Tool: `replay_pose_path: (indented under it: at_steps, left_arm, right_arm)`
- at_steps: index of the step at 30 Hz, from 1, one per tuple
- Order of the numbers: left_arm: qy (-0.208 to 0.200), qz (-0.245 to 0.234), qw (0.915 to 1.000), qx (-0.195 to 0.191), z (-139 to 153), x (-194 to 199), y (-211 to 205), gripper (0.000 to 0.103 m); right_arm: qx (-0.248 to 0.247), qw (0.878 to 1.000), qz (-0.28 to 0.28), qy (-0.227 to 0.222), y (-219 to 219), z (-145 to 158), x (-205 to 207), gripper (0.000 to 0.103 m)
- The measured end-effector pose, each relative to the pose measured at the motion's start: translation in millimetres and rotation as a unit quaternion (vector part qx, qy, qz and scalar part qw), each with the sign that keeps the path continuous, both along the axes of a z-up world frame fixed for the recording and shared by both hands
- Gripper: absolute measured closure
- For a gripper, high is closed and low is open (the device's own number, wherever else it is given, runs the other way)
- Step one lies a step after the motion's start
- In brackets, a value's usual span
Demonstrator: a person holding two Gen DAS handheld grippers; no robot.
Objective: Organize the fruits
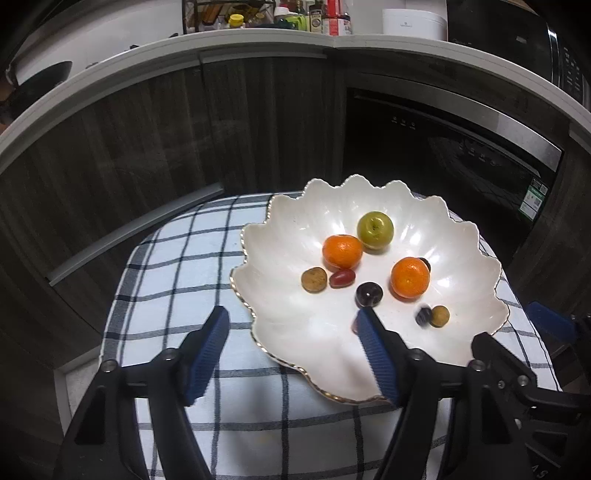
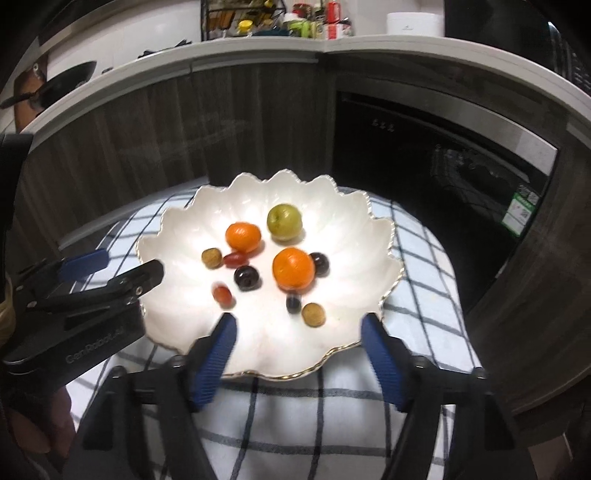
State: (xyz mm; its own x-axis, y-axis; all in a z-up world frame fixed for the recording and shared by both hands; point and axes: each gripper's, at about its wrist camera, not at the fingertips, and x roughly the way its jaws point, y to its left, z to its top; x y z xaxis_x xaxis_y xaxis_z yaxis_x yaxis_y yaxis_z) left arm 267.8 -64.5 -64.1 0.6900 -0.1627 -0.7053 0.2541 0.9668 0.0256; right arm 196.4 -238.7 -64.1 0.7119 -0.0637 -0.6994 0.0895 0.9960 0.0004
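Observation:
A white scalloped plate (image 1: 280,236) (image 2: 177,229) with a gold rim holds all the fruit: a green apple (image 1: 375,229) (image 2: 284,222), two mandarins (image 1: 342,251) (image 2: 293,274), brown longans (image 1: 314,280) (image 2: 314,314), red grape tomatoes (image 1: 342,277) (image 2: 222,295) and dark grapes (image 1: 368,294) (image 2: 246,277). One tomato and one dark grape (image 2: 293,303) look blurred. My left gripper (image 1: 292,312) (image 2: 129,264) is open over the plate's left rim, gripping nothing. My right gripper (image 2: 299,321) (image 1: 517,325) is open over the near rim, also gripping nothing.
The plate rests on a blue-and-white checked cloth (image 1: 177,280) (image 2: 417,295) covering a small table. Dark wood cabinets (image 1: 147,147) and a black built-in appliance (image 1: 443,155) stand behind it. A counter above carries bottles (image 1: 325,18) and a pan (image 2: 62,85). A person's hand (image 2: 37,424) shows at lower left.

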Motion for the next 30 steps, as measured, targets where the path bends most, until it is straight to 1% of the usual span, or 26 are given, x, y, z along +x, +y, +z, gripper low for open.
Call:
replay_pose_path:
  at_steps: [1, 4, 7, 21, 30]
  left_arm:
    - [-0.002, 0.002, 1.0000, 0.000, 1.3, -1.0, 1.0, 0.022]
    - [-0.007, 0.010, 0.9999, -0.003, 6.4, -4.5, 4.0, 0.014]
    - [-0.010, 0.014, 0.9998, -0.006, 11.2, -8.4, 6.6, 0.011]
    - [-0.028, 0.025, 0.9991, -0.019, 35.4, -38.1, 26.0, 0.008]
    - [-0.037, 0.029, 0.9986, -0.023, 45.6, -62.8, 38.6, 0.007]
  right_arm:
    - [-0.001, 1.000, -0.003, -0.002, -0.7, 1.7, -0.3, 0.026]
    - [-0.002, 1.000, -0.007, -0.006, -2.1, 5.4, -1.6, 0.025]
    - [-0.002, 1.000, -0.008, -0.010, -1.9, 9.7, -3.3, 0.025]
    - [-0.009, 0.999, -0.015, -0.041, 2.3, 35.1, -26.7, 0.025]
    - [-0.007, 0.998, -0.013, -0.055, 7.5, 48.3, -47.7, 0.025]
